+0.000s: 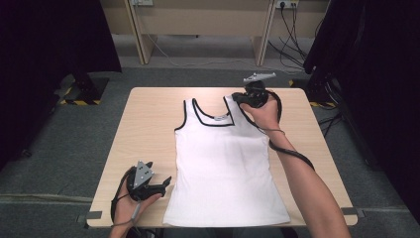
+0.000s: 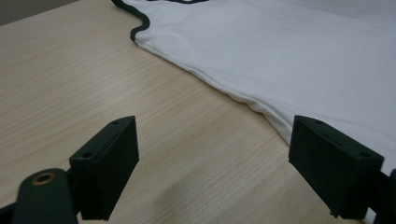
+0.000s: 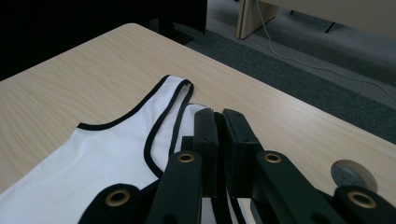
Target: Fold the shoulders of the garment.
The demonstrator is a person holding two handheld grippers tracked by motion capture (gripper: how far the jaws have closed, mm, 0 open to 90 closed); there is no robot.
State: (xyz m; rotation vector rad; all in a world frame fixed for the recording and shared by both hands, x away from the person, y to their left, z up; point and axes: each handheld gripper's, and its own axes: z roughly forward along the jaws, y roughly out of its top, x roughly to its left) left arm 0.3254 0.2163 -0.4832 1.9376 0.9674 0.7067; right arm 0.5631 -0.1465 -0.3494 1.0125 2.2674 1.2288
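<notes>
Item: white tank top (image 1: pixel 225 163) with black trim, laid flat on the table (image 1: pixel 148 129), hem at the near edge, straps toward the far edge, roughly central. Left strap (image 1: pixel 190 106) lies flat; right strap (image 1: pixel 236 106) is pinched at the far right by the right gripper (image 1: pixel 242 99). Right gripper: clenched, jaws pressed together on the black-edged strap, which the right gripper view shows running up between the jaws of the right gripper (image 3: pixel 219 114); grasping the strap, as far as the frames tell. Left gripper (image 1: pixel 166 182): released, jaws standing wide apart, held low over bare table just left of the near left side of the garment; in the left gripper view the side seam (image 2: pixel 219 88) lies just ahead of the left gripper (image 2: pixel 215 154), not touched. Step in hand, by judgement: the start of a fold, with one corner secured and the other hand not yet engaged. Next move, by judgement: the left gripper needs to close on the near left hem or side edge, taking both layers of thin cloth without bunching, so that the two grips can carry the fabric over evenly. Risk: a single layer caught, or the strap slipping.
</notes>
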